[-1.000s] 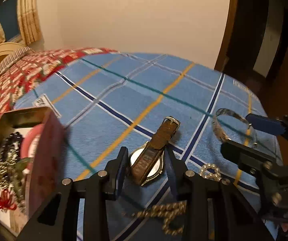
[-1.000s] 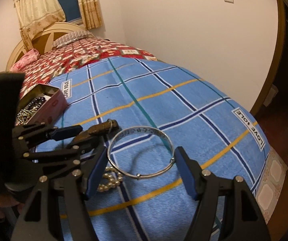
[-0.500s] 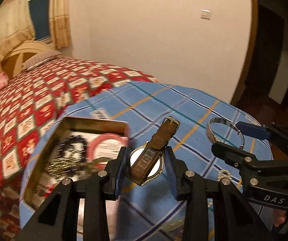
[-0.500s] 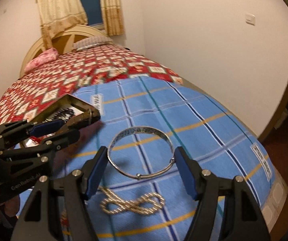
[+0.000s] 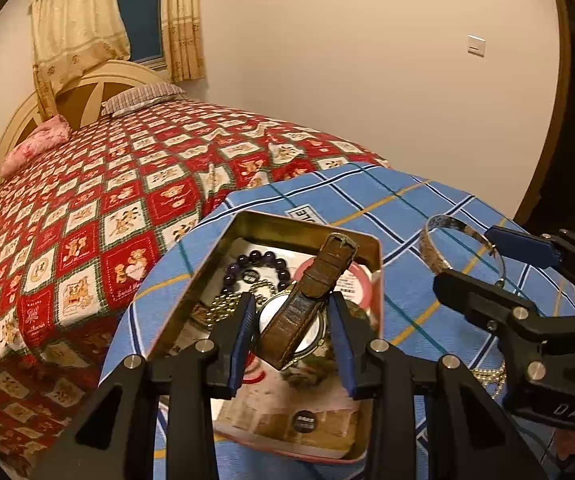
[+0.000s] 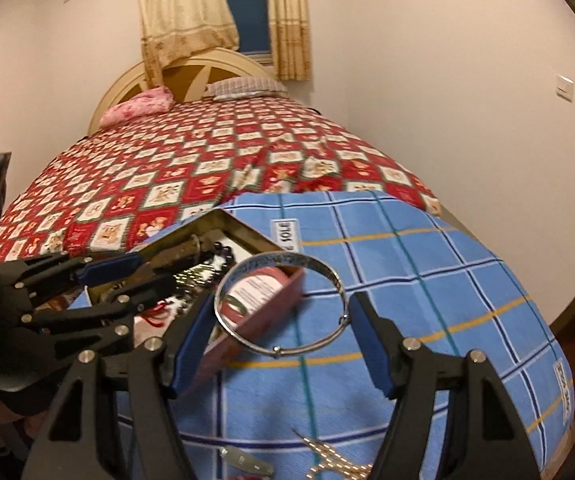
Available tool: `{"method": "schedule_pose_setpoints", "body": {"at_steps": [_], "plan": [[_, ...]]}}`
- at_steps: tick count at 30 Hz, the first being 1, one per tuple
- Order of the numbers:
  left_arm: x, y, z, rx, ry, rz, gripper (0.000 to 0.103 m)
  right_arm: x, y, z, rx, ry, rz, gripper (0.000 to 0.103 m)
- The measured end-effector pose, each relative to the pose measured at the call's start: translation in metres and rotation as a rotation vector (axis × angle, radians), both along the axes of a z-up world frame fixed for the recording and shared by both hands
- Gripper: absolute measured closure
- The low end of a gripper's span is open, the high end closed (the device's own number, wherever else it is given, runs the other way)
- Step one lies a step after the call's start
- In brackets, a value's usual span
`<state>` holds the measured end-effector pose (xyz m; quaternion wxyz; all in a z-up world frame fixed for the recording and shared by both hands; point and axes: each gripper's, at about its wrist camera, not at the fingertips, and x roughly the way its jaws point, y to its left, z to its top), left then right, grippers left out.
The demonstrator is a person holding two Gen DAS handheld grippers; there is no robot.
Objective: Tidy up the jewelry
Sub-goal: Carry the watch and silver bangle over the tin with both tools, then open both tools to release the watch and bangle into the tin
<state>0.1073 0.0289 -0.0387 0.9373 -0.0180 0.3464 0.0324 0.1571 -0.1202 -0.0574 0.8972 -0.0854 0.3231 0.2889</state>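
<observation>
My left gripper is shut on a wristwatch with a brown leather strap and holds it above the open tin box, which has beads and chains inside. My right gripper is shut on a silver bangle, held in the air just right of the box's pink outer wall. The bangle also shows in the left wrist view, with the right gripper beside the box. The left gripper with the watch shows in the right wrist view over the box.
The box sits on a blue checked cloth spread on a bed with a red patterned cover. A gold bead chain and a small metal piece lie on the cloth near me. A wall stands right of the bed.
Both grippers lifted off the cloth and swung left. The watch went from the blue cloth to above the open box. The bangle rose with the right gripper and came next to the box.
</observation>
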Motion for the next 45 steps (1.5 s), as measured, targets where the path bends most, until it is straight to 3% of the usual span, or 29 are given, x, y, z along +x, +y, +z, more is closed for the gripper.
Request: {"method": "schedule_pose_setpoints", "body": {"at_steps": [17,35,37,45], "plan": [[0.007,0.044,-0.025,-0.028,0.062,0.081,0.065,0.010,0.050,-0.022,-0.024,0.026,0.093,0.032],[0.009,0.052,-0.038,-0.059,0.114,0.098,0.064,0.012,0.059,-0.039,-0.042,0.067,0.139,0.031],[0.009,0.055,-0.037,-0.084,0.110,0.106,0.063,0.011,0.058,-0.038,-0.036,0.060,0.146,0.031],[0.003,0.049,-0.024,-0.045,0.081,0.125,0.046,0.006,0.053,-0.035,-0.037,0.034,0.138,0.026]]}}
